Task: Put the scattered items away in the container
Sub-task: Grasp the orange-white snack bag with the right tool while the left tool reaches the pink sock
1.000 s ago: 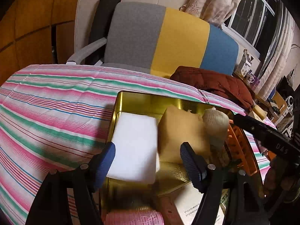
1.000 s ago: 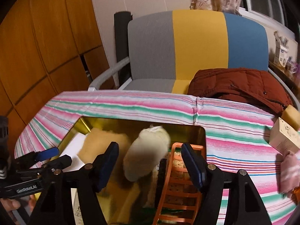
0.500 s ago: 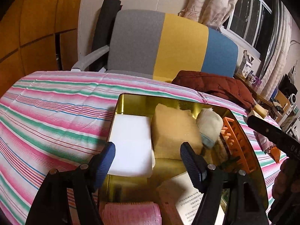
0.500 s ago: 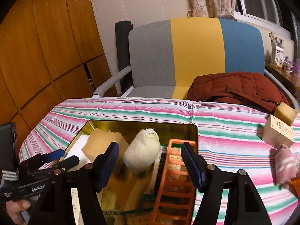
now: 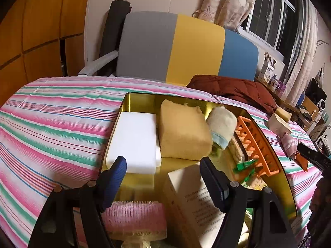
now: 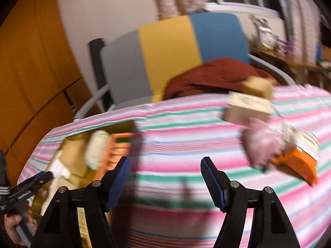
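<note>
Both claws empty, left gripper (image 5: 163, 177) wide over the full gold metal tin (image 5: 136, 100), right gripper (image 6: 165, 178) opening beside it toward the pink fuzzy roll (image 6: 261, 144) lying right of tin; blurred, fast sweep risks a missed grasp.

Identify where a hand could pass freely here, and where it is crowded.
Free: the striped cloth left of the gold tin, and the stretch between the tin and the cardboard box. Crowded: inside the tin, around the white block and orange rack.
</note>
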Motion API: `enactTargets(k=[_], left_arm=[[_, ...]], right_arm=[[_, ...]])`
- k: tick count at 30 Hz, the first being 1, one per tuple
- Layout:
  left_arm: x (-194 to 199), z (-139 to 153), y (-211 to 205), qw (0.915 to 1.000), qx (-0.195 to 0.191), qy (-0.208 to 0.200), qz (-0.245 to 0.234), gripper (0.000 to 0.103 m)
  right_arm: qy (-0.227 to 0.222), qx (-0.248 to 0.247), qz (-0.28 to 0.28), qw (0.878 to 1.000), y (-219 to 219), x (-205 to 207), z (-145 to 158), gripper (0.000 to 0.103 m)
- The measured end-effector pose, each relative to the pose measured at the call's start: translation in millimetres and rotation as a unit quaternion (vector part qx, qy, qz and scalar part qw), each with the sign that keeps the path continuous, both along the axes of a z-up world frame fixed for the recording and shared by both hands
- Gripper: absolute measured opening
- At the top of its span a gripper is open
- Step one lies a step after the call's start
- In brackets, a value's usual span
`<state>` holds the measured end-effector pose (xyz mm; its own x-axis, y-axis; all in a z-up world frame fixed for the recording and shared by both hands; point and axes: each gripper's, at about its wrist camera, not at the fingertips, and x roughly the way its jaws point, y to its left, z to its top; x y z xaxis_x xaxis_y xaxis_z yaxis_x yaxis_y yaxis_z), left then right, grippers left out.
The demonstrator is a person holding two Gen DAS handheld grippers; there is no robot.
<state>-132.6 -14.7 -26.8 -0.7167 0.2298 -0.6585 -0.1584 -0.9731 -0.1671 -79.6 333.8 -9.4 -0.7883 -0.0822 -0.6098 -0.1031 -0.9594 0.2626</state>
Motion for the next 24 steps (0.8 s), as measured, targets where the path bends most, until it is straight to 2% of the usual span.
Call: enactTargets(k=[5, 9, 13, 19, 24], left_arm=[[13.8, 3.0, 4.2, 0.9998, -0.008, 0.016, -0.003, 0.075], [17.7, 2.5, 5.3, 0.9998, -0.003, 0.019, -0.001, 0.077], [21.1, 2.7, 8.4, 0.9998, 0.008, 0.018, 0.002, 0.077], [36.6, 12.3, 26.8, 0.9991, 0.007, 0.036, -0.019, 0.077], [46.0, 19.8, 47.6, 0.9978, 0.001, 0.049, -0.046, 0.078]], right_arm=[[-0.013, -0.006, -0.063, 0.998, 57.3, 28.3, -17.4, 0.075], [-0.012, -0.025, -0.125, 0.992, 105.9, 54.7, -27.6, 0.076], [-0.011, -0.038, -0.171, 0.985, 139.3, 70.5, -32.0, 0.087], [-0.012, -0.058, -0.199, 0.978, 162.9, 64.4, -34.0, 0.098], [-0.008, -0.059, -0.211, 0.976, 174.0, 50.6, -33.0, 0.103]])
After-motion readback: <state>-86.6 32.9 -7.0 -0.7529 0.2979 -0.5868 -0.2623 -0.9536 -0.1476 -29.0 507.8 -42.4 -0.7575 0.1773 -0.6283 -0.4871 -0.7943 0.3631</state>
